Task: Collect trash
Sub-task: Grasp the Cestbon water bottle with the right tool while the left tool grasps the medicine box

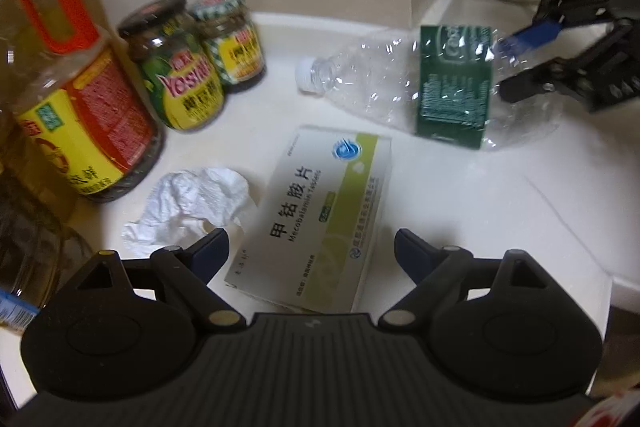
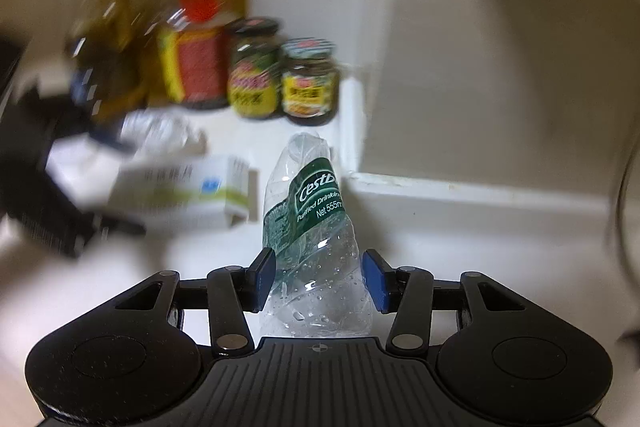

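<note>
The crushed water bottle is being pinched at its base by the right tongs. The left tongs are being held spread above the medicine box, beside the crumpled tissue on the counter.

- My left wrist view looks steeply down, close over the medicine box.
- My right wrist view sits low, facing the jars.
- Both share the crushed water bottle.
</note>
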